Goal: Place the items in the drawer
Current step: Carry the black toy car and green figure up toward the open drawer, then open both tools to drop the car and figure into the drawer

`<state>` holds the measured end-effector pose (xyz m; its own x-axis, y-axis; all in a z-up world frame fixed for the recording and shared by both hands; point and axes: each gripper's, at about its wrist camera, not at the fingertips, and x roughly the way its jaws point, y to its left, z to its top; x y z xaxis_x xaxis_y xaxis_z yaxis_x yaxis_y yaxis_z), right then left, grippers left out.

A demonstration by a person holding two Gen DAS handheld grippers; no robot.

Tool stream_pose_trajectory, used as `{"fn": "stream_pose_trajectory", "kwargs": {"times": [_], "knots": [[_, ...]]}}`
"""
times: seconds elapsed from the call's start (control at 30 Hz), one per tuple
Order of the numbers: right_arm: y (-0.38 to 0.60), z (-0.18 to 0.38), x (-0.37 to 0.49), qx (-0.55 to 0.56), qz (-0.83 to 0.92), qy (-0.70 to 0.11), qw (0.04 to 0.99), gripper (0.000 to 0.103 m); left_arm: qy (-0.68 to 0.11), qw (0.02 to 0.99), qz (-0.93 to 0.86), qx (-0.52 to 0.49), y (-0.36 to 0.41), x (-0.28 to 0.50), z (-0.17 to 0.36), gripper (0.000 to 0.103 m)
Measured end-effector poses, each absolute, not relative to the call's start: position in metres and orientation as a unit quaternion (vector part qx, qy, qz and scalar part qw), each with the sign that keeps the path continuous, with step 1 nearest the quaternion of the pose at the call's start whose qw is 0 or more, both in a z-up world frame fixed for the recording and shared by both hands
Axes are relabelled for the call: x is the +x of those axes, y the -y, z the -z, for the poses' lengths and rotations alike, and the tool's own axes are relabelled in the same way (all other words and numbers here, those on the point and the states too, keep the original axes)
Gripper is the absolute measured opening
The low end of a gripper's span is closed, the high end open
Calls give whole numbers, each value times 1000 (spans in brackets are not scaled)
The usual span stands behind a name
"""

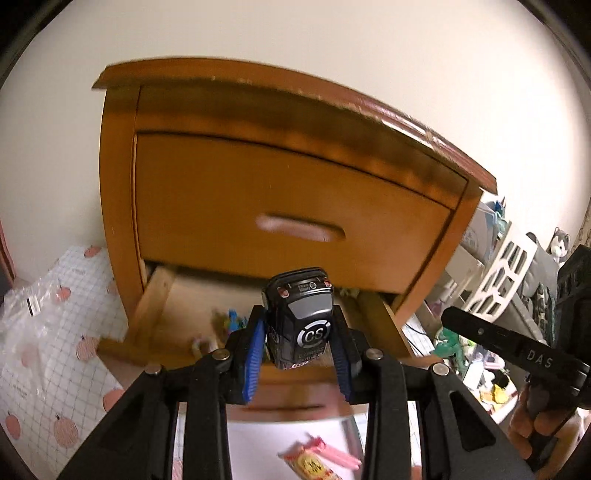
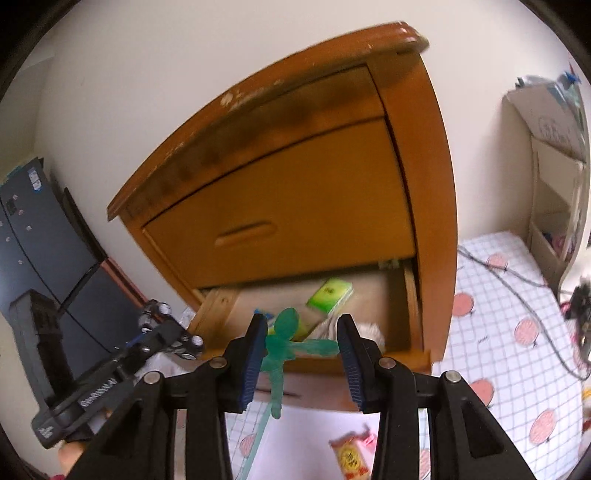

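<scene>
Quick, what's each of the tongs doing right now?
Left tongs: closed on the toy car.
Right tongs: closed on the green figure, gripped across its arms.

A plain cream wall (image 1: 332, 33) fills the top of both views; centre frame stands a worn orange-brown wooden nightstand (image 1: 118, 177), its top edge chipped; down the left of the left wrist view lies a white checked sheet with pink fruit prints (image 1: 62, 369); at the far right, a white cut-out shelf unit (image 1: 506, 266), cluttered; in the right wrist view, a dark cabinet (image 2: 33, 236) at the left, a pale cupboard (image 2: 554, 192) at upper right.
</scene>
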<state>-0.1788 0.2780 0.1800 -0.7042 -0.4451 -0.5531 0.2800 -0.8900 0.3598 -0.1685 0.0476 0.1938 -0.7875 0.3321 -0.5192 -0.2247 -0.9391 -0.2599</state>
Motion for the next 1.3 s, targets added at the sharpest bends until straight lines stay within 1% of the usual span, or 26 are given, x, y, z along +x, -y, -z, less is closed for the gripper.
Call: {"fn": "stream_pose_trajectory", "kwargs": {"times": [0.23, 0.43, 0.53, 0.6, 0.63, 0.7, 0.73, 0.83, 0.87, 0.9, 0.93, 0.97, 1.0, 1.03, 1.13, 1.2, 1.23, 1.27, 1.3], "knots": [[-275, -166, -204, 353, 913, 109, 173, 42, 84, 113, -934, -329, -42, -195, -167, 35], [-271, -156, -218, 372, 910, 92, 157, 42, 82, 97, -927, -352, -40, -207, -155, 35], [-267, -154, -222, 377, 910, 83, 151, 44, 84, 91, -925, -360, -39, -210, -152, 35], [-266, -152, -224, 380, 909, 80, 152, 45, 83, 88, -924, -364, -38, -210, -149, 38], [-266, -151, -224, 381, 909, 79, 152, 47, 84, 88, -923, -364, -37, -210, -148, 39], [-266, -150, -225, 383, 909, 76, 149, 53, 85, 90, -923, -364, -37, -209, -147, 43], [-266, -149, -225, 383, 909, 75, 147, 54, 85, 89, -923, -365, -37, -209, -147, 43], [-269, -146, -225, 388, 907, 74, 143, 55, 85, 88, -923, -366, -36, -208, -146, 50], [-269, -145, -226, 389, 907, 74, 141, 55, 86, 87, -923, -366, -36, -208, -146, 58], [-270, -143, -226, 390, 907, 73, 140, 58, 87, 85, -923, -365, -35, -208, -146, 66], [-270, -142, -226, 391, 907, 72, 138, 60, 87, 82, -924, -364, -34, -208, -146, 70], [-269, -142, -225, 392, 907, 71, 138, 65, 87, 79, -924, -364, -34, -208, -146, 76], [-269, -141, -225, 392, 907, 70, 139, 69, 87, 75, -924, -365, -33, -208, -146, 77], [-269, -141, -224, 392, 907, 69, 140, 70, 88, 71, -924, -364, -32, -207, -145, 77], [-268, -141, -222, 389, 908, 64, 139, 83, 95, 57, -926, -361, -28, -208, -144, 79], [-267, -141, -220, 385, 910, 59, 141, 87, 100, 53, -927, -358, -25, -207, -144, 92], [-266, -140, -220, 384, 911, 57, 142, 89, 103, 52, -928, -355, -23, -206, -144, 93], [-266, -140, -219, 383, 911, 54, 142, 92, 104, 53, -929, -352, -22, -205, -144, 94], [-265, -139, -219, 382, 912, 52, 142, 99, 103, 52, -929, -350, -22, -204, -144, 94]]}}
